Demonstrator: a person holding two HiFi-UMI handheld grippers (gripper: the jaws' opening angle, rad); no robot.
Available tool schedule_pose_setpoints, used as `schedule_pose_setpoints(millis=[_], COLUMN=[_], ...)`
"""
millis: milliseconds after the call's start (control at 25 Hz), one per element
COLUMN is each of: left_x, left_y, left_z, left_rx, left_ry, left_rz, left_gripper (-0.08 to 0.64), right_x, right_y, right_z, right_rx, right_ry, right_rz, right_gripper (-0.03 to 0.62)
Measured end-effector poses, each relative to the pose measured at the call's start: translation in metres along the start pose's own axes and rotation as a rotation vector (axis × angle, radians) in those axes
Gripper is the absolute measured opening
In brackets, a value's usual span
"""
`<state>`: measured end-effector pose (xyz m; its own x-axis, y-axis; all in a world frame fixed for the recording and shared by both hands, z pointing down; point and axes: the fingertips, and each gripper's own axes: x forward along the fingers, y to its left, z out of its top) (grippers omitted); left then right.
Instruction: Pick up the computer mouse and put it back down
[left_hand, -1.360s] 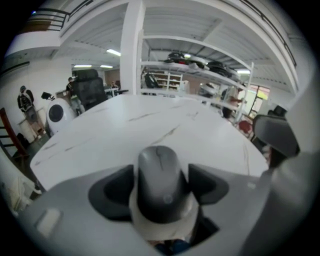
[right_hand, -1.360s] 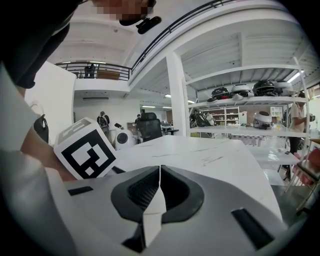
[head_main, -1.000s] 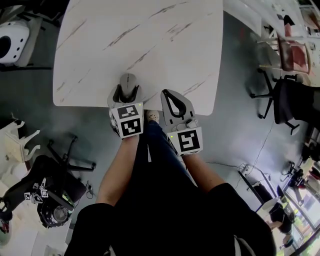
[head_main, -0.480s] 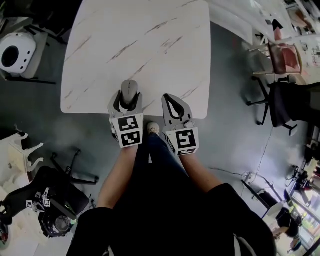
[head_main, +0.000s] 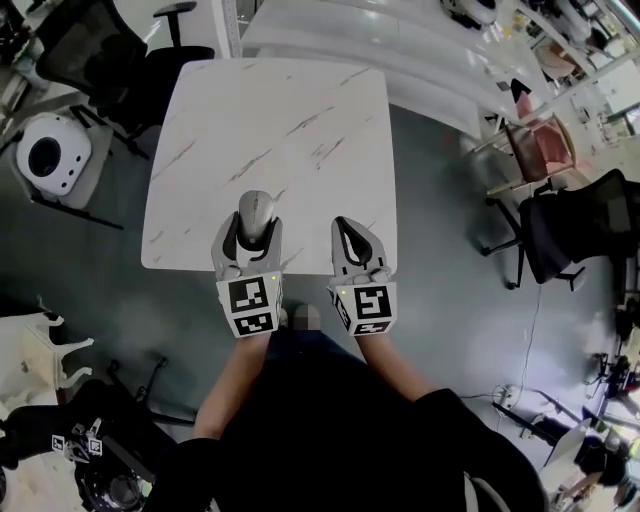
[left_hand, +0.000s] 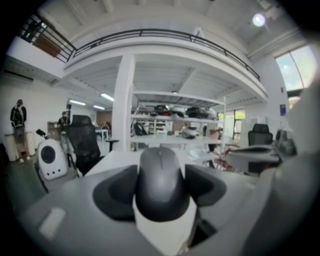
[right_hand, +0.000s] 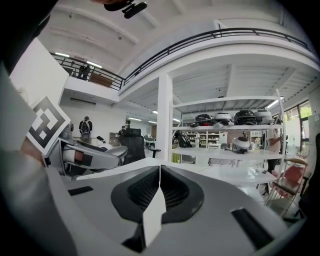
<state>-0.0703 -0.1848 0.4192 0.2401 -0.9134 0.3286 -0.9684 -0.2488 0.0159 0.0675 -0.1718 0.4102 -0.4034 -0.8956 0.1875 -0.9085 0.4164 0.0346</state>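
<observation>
Left side first. Your left gripper (head_main: 250, 238) is clamping the computer mouse (head_main: 256, 210) by its flanks, one pad on each side, with nothing slipping that I can see. The mouse's long axis is running straight along the gripper's own line, with its nose pointing away from you toward the far edge of the tabletop (head_main: 300, 110). It is hanging over the near edge, closer to the near-left corner. By the left gripper view it appears to be lifted clear, since the white surface is showing beyond and below it. For the set-down, the landing spot is lying below and a little ahead of the mouse, so the left hand is the only one placed to do it.

Moving right, your right gripper (head_main: 356, 238) is sitting with its jaws together and nothing between them. It is hovering over the near edge toward the near-right corner, beside the left gripper but apart from it.

Against a second ago, both grippers are riding higher and pointing flatter, the left more so. The mouse is going up with it in the same grip. The head view is also taking in the whole tabletop now.
</observation>
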Motion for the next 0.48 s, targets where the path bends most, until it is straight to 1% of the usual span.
schedule_pose_setpoints(millis=[280, 480], left_x=[-0.034, -0.051], left_y=[-0.002, -0.002], left_z=[0.058, 0.078], left_rx=[0.018, 0.039], left_ry=[-0.155, -0.208], left_rz=[-0.021, -0.015], left_gripper=[0.299, 0.299], right_x=[-0.015, -0.023], right_y=[-0.005, 0.000], right_z=[0.049, 0.067], right_rx=[-0.015, -0.030], right_ry=[-0.086, -0.129], right_rz=[-0.038, -0.034], right_gripper=[0.020, 0.020])
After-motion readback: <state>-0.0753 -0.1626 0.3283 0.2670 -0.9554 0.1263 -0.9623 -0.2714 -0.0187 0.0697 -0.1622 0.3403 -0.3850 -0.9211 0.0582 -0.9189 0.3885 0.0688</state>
